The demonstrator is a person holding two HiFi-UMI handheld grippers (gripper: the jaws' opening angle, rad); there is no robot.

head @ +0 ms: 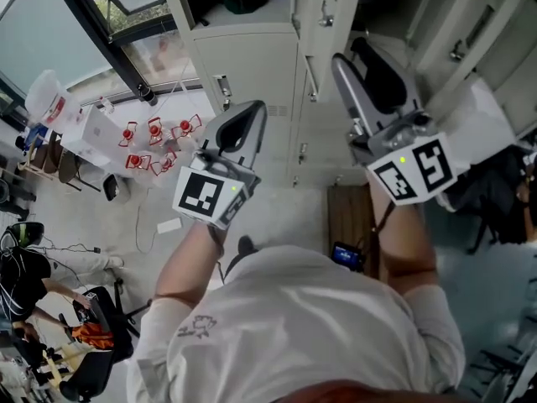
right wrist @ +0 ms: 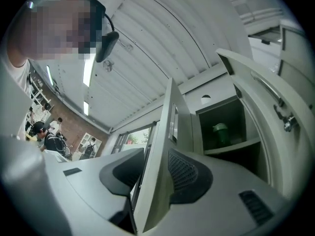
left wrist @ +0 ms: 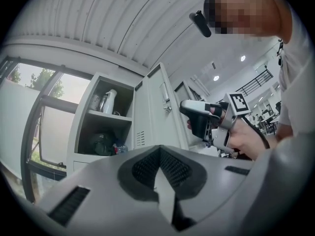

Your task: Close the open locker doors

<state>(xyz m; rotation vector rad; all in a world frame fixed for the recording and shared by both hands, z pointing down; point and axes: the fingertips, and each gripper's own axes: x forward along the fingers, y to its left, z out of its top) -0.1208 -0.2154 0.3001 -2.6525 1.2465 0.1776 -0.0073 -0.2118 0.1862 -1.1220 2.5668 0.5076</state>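
Note:
Grey lockers (head: 252,57) stand ahead with several doors open. The right gripper (head: 359,57) is raised at one open door (head: 317,49). In the right gripper view that door's edge (right wrist: 157,156) runs up between the jaws of the right gripper (right wrist: 152,176), which stand wide apart and do not clamp it. Behind it an open compartment holds a green cup (right wrist: 220,132). The left gripper (head: 252,114) hangs lower and to the left, its pads (left wrist: 160,168) together with nothing in them. It faces an open locker (left wrist: 103,127) with a bottle and a dark bag, and its door (left wrist: 157,107).
Another open door (right wrist: 261,92) with a latch swings out at the right. A brown wooden stand (head: 348,217) sits at the lockers' foot. Red objects (head: 155,145) lie on the floor at left, where a person (head: 25,275) is seated. A dark bag (head: 503,191) is at the right.

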